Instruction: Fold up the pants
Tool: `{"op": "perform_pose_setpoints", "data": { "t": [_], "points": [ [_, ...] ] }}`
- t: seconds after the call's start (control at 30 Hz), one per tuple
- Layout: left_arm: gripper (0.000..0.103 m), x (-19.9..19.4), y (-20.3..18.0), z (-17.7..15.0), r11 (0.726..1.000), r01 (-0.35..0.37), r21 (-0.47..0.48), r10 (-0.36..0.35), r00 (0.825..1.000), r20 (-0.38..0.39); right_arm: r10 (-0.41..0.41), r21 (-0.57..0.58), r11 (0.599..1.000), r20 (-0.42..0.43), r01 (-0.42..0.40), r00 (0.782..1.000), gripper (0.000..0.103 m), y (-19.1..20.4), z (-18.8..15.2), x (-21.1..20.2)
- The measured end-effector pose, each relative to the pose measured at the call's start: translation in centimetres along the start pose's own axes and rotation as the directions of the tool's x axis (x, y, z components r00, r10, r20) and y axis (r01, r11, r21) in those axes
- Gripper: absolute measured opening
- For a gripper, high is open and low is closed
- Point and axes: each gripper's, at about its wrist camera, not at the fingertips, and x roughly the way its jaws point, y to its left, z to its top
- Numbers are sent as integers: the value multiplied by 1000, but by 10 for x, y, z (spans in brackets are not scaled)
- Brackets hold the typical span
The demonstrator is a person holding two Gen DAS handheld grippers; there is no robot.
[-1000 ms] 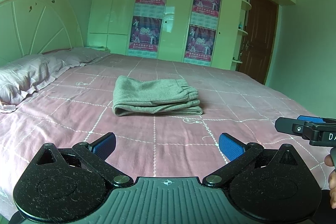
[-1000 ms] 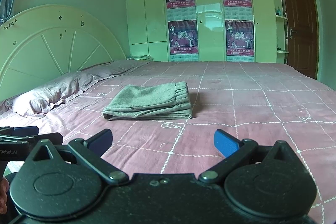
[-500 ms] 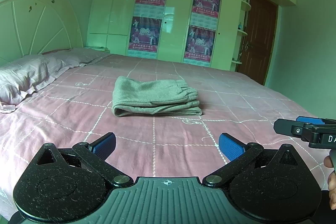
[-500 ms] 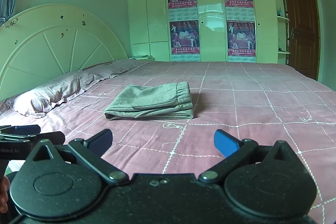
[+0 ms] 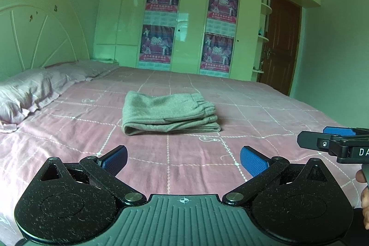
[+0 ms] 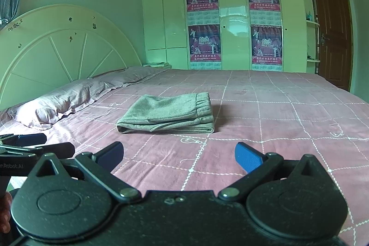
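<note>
Grey pants lie folded into a flat rectangular stack on the pink bed, elastic waistband to the right; the right wrist view shows the same pants. My left gripper hovers over the near part of the bed, well short of the pants, open and holding nothing. My right gripper is likewise open and empty, held back from the stack. Each gripper shows at the edge of the other's view: the right gripper at the far right, the left gripper at the far left.
The bedspread is pink with a white grid. Pillows lie along the curved headboard at left. Wardrobe doors with posters stand behind the bed, and a brown door is at the back right.
Both grippers have drifted back slightly and risen a little; the pants lie unmoved and both grippers stay open.
</note>
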Motion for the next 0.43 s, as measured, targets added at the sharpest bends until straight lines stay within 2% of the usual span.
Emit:
{"op": "perform_pose_setpoints", "data": {
  "t": [0.43],
  "points": [
    [103,-5,1,1,1000,22,-20,-21,999,33,11,-6,1000,-2,-11,1000,97,0,1,1]
  ]
}}
